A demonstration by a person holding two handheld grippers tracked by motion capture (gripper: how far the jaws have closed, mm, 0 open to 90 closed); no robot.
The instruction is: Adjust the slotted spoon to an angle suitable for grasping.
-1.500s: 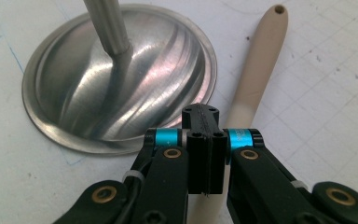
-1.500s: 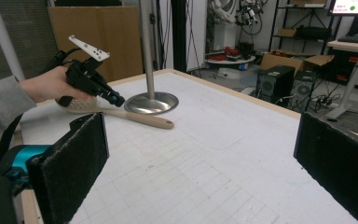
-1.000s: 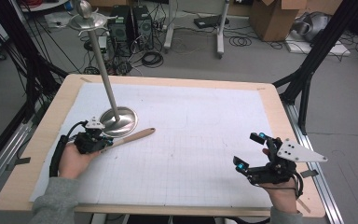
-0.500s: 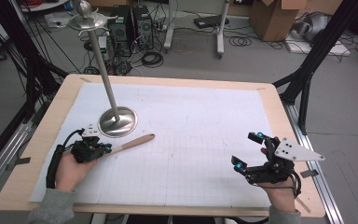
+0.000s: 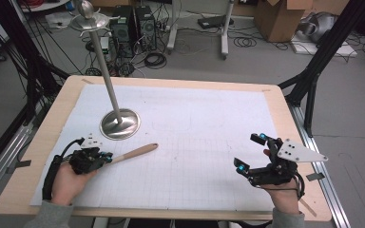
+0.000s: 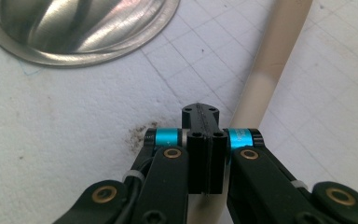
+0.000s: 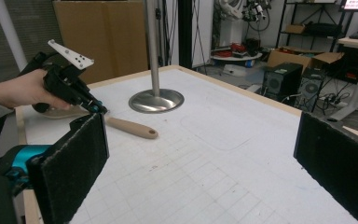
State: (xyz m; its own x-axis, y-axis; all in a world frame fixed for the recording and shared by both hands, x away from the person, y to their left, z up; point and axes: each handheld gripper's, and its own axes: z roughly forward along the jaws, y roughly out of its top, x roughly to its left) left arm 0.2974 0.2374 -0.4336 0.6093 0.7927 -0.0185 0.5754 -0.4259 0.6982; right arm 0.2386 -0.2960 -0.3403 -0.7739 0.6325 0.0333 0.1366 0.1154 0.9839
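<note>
While the right gripper [image 5: 250, 153] waits well apart with jaws wide, the clenched left gripper [image 5: 105, 156] sits over the near end of the spoon [image 5: 134, 153], whose handle runs rightward

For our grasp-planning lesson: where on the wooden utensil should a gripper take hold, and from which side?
Grip the wooden utensil at mid-handle, from above, jaws across it. The handle lies flat and slim, bare between the shut left gripper and its rounded end; the stand base crowds the far side.

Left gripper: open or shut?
Shut. The left gripper has its jaws pressed together in its own view, nothing between; the wooden handle lies beside them.
</note>
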